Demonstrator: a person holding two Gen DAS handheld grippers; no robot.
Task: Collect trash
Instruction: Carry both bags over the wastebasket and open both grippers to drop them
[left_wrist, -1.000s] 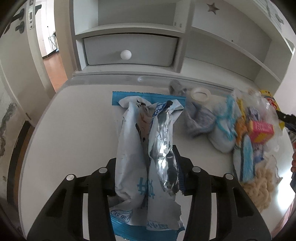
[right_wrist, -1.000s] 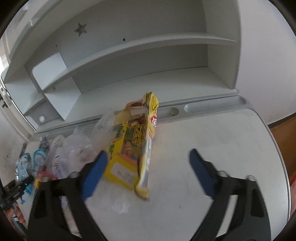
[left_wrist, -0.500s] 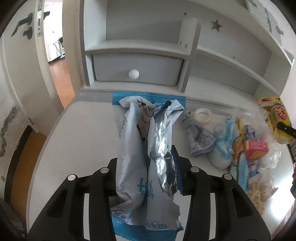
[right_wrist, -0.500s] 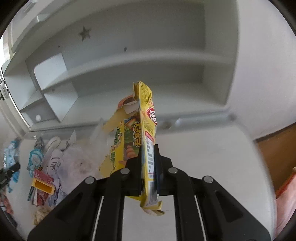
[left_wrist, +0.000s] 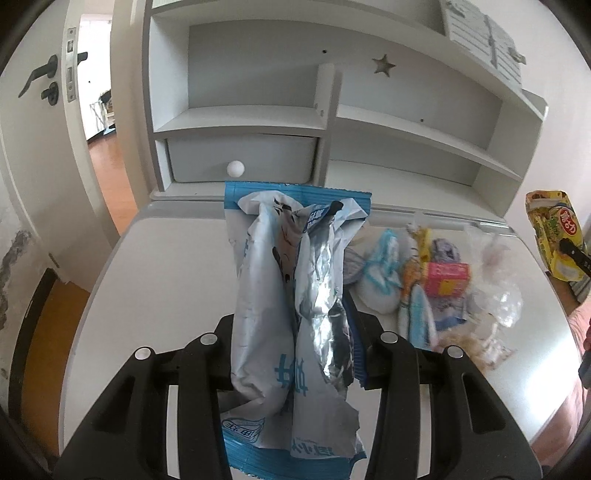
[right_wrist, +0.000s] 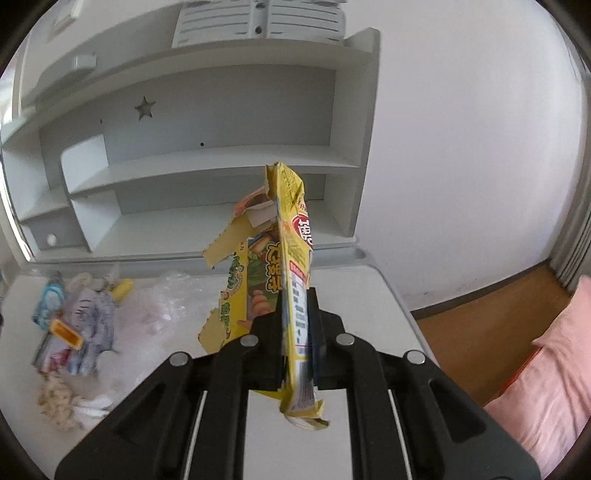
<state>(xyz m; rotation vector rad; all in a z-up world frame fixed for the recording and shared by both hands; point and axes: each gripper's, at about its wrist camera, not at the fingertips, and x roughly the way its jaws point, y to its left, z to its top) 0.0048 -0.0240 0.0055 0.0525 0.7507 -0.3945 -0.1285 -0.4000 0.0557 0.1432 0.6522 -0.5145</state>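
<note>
Flattened yellow snack box of torn cardboard (right_wrist: 284, 273) sits clamped edge-on in the right claw (right_wrist: 295, 332), jaws pinching its lower part, top flap sticking up past the fingertips, bottom corner hanging crumpled below the jaws. Box is lifted clear of the white surface (right_wrist: 369, 295). Crumpled pale-blue and silver foil bag (left_wrist: 291, 295) is gripped by the left claw (left_wrist: 295, 347), jaws squeezed on its middle, most of the bag fanning forward beyond the tips, torn end trailing back under the claw.

Step in hand, likely: carry both pieces off to a bin; no bin visible. To do it well: hold both claws clenched, move steady, the box grip is thin and near the bottom edge so a swing could lever it out; foil is slick, could slide if pressure eases.

Remaining litter heap of small wrappers, clear plastic and a pink-yellow packet (left_wrist: 447, 277) lies on the surface, right of the left claw and ahead; from the right claw it is off to the left and below (right_wrist: 74, 332). White shelf unit with a knobbed drawer (left_wrist: 240, 155) stands beyond both claws.
</note>
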